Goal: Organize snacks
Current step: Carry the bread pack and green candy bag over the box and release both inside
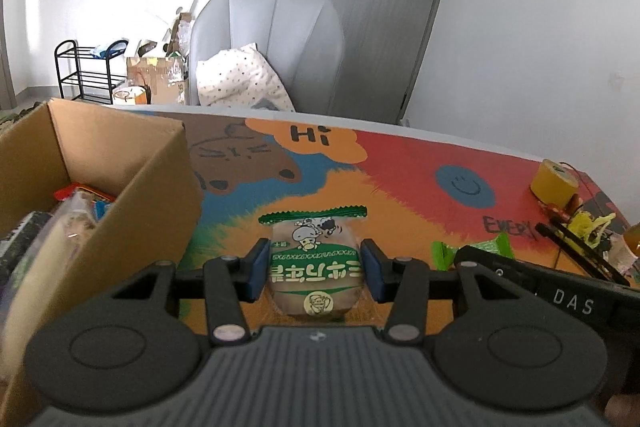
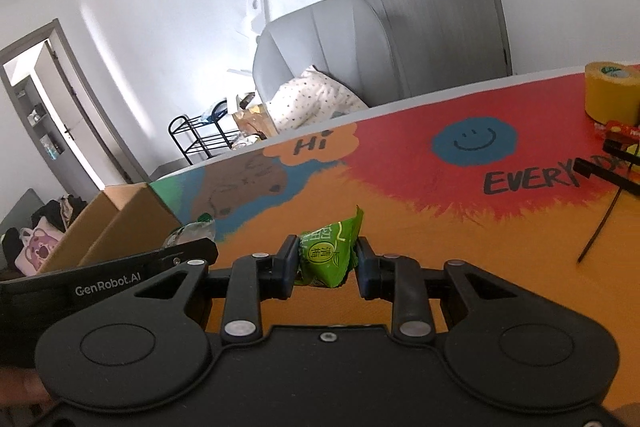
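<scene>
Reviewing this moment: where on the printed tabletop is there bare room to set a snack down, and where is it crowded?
Bare room: the orange and red print between the cardboard box and the yellow tape roll, around the blue smiley and the "Hi" bubble. Crowded: the right edge by the tape roll, with black cable ties and wrappers, and the box, already holding snacks.

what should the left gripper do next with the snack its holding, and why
Probably carry it left and over the cardboard box. The left gripper already has its fingers closed on the green-and-white snack packet, and the open box beside it already holds other snacks.
</scene>
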{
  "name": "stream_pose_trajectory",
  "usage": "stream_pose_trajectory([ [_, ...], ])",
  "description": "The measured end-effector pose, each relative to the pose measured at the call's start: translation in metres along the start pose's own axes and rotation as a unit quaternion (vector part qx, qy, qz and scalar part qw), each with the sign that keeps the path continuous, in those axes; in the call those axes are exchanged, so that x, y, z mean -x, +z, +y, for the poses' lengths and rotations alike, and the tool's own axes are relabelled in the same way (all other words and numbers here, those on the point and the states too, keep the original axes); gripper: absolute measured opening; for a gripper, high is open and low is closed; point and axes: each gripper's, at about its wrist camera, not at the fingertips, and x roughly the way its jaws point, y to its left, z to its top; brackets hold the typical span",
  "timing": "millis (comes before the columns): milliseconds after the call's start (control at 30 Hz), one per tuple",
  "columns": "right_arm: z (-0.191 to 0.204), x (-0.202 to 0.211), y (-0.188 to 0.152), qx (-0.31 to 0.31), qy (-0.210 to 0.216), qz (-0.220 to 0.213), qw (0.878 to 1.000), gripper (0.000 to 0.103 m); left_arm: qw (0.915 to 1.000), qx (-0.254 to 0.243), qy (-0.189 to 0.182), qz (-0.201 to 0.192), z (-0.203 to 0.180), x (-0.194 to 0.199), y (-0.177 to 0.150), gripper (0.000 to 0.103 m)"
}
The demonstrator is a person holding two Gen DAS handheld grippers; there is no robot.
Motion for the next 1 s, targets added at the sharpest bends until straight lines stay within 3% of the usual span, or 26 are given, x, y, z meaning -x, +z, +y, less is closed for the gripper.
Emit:
stream_pose_trajectory([
  [567,0.042,0.030,0.004,0.028,0.023,-0.041,0.998,0.028,0.9985,0.002,0.003,-0.055,0.016,0.059,0.007,0.047],
  [1000,0.088,0.021,0.008,0.057,0.063,-0.044,0.995,0.028,0.9951,0.027,0.039,-0.086,0.057,0.093,0.013,0.047],
])
